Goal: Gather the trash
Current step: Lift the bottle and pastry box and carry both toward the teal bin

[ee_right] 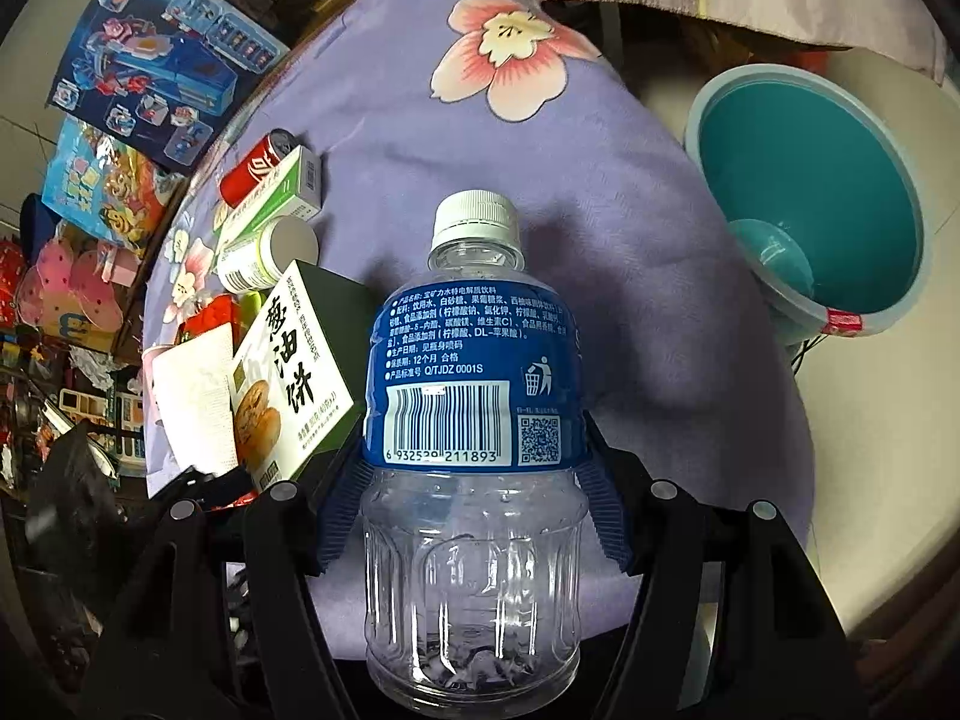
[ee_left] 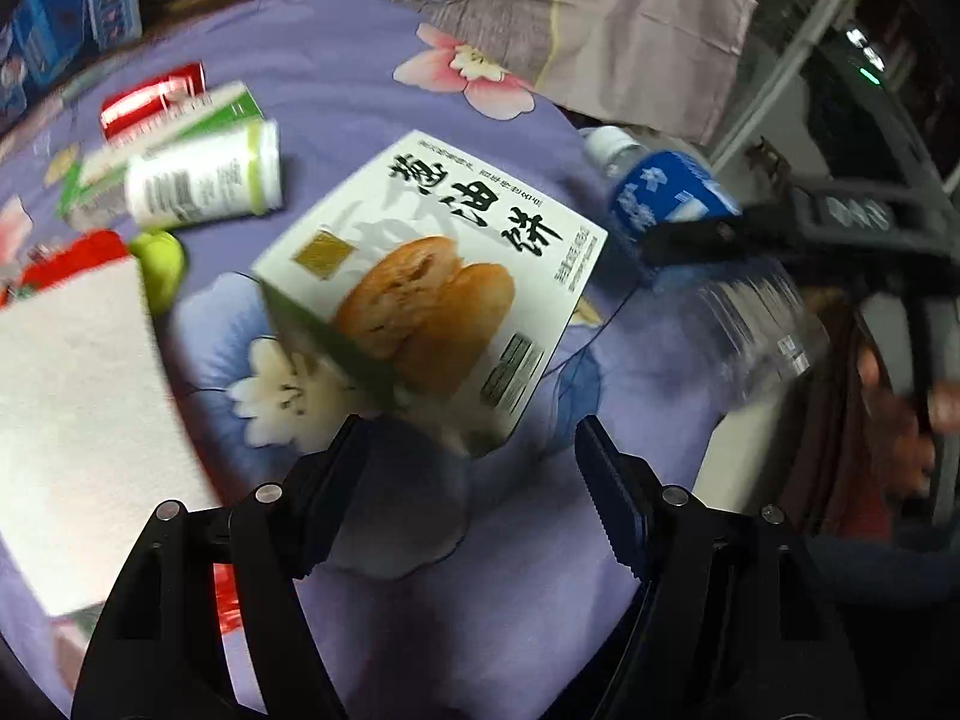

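Purple floral cloth (ee_right: 372,90); R gripper (ee_right: 474,474) clamps bottle (ee_right: 474,360), L gripper (ee_left: 471,468) wide, empty.

A clear glossy plastic bottle (ee_right: 474,480), a printed cardboard box (ee_left: 432,294), and soft purple floral cloth (ee_right: 384,120).

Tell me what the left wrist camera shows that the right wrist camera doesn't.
Only the left wrist view shows the open left gripper and a person's hand. Only the right wrist view shows the teal bucket and the toy packaging. Both show the pastry box, the clear bottle clamped by the right gripper, and the red can.
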`<state>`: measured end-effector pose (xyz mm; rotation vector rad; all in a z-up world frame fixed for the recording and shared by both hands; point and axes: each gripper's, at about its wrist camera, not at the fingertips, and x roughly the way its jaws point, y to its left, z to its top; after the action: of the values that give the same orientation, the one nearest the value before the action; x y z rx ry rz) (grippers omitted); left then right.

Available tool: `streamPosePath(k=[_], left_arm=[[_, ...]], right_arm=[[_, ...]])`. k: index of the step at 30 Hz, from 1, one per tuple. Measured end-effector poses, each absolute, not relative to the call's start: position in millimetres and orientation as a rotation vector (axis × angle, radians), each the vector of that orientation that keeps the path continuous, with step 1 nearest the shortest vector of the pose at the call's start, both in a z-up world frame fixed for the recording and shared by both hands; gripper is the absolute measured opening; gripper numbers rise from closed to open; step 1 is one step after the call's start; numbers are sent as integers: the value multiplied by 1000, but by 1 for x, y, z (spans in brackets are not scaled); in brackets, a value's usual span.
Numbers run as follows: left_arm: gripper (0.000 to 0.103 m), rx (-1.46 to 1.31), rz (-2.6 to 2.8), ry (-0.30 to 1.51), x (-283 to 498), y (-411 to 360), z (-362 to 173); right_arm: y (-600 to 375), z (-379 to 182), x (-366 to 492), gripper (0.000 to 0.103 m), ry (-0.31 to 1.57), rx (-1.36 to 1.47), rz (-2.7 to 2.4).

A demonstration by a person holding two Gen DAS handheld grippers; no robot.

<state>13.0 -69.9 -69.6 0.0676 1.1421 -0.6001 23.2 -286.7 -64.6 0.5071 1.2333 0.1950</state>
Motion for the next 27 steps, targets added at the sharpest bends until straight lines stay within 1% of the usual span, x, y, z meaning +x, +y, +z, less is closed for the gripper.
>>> streamPosePath(k=[1, 2, 4, 5, 6, 7, 8, 9, 12, 18, 24, 27], left_arm=[[66, 56, -593, 1144, 16, -75, -72], [58, 50, -584, 1147, 18, -81, -75], [36, 29, -566, 1160, 25, -89, -79], [19, 17, -563, 1170, 28, -91, -81], [13, 12, -550, 1173, 30, -92, -81], [11, 27, -522, 1153, 31, -95, -77], [7, 40, -519, 1133, 32, -96, -70], [5, 45, -523, 1119, 31, -96, -64], [4, 87, -540, 1073, 36, -101, -39], [4, 90, -592, 1063, 58, -125, -12], [4, 169, -724, 1023, 72, -197, 9], [5, 212, -787, 1027, 76, -236, 8]], right_arm=[[-289, -65, 22, 62, 1232, 512, 191], [-293, -66, 20, 62, 1230, 519, 186], [-300, -68, 18, 62, 1227, 532, 177], [-304, -70, 17, 62, 1225, 538, 173], [-307, -71, 17, 62, 1220, 545, 166], [-310, -71, 17, 62, 1214, 552, 161], [-316, -70, 17, 62, 1202, 562, 152], [-321, -70, 17, 62, 1191, 573, 147], [-338, -65, 20, 62, 1159, 608, 132], [-390, -47, 29, 62, 1071, 666, 61], [-454, -44, 34, 62, 1016, 707, -68], [-489, -52, 36, 62, 1001, 743, -128]])
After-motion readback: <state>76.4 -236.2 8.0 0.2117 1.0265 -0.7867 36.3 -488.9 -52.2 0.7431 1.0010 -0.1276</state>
